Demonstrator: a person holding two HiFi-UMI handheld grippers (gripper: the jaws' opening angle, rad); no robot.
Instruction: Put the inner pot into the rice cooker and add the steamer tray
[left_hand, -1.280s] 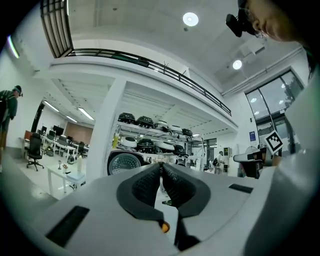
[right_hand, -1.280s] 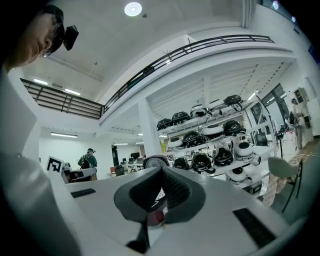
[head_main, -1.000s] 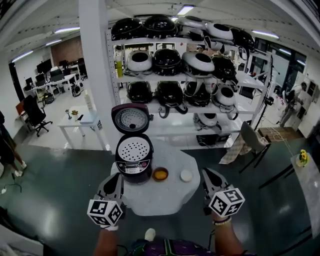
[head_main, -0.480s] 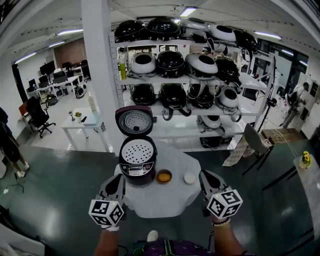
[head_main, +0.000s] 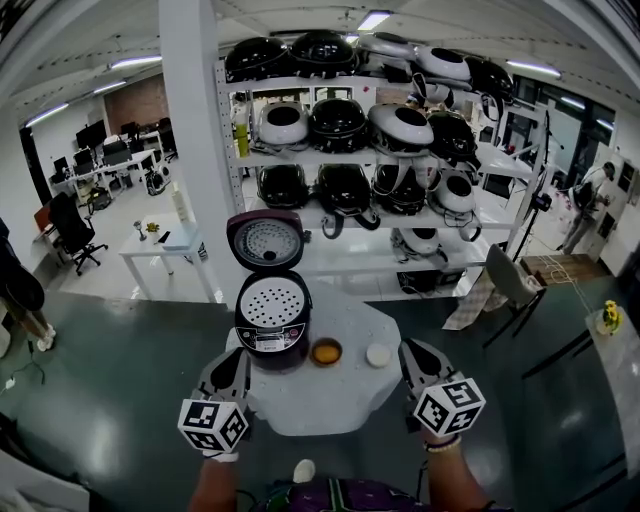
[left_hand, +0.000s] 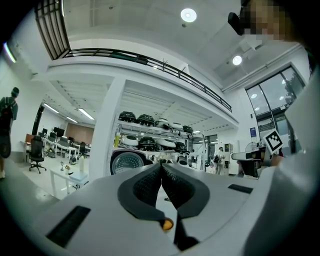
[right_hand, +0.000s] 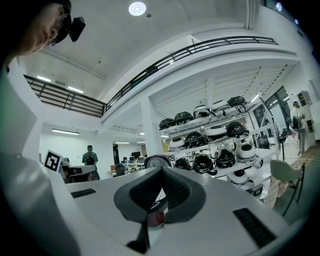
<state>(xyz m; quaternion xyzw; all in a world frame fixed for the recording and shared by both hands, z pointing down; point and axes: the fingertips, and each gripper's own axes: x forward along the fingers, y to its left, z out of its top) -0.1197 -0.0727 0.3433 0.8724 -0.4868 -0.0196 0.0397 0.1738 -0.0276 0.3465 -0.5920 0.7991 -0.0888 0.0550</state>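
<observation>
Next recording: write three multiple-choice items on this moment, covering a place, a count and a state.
1. Where is the orange round bowl relative to the dark rice cooker? A left of it; B right of it; C inside it.
2. How many small dishes stand beside the cooker on the white round table? A one; B two; C four.
3. The cooker's lid is: A raised open; B shut; C off.
Key: 1 B, head view shows it rightward. 2 B, that bowl plus a white round dish. 3 A, it stands upright behind the perforated steamer tray.
</observation>
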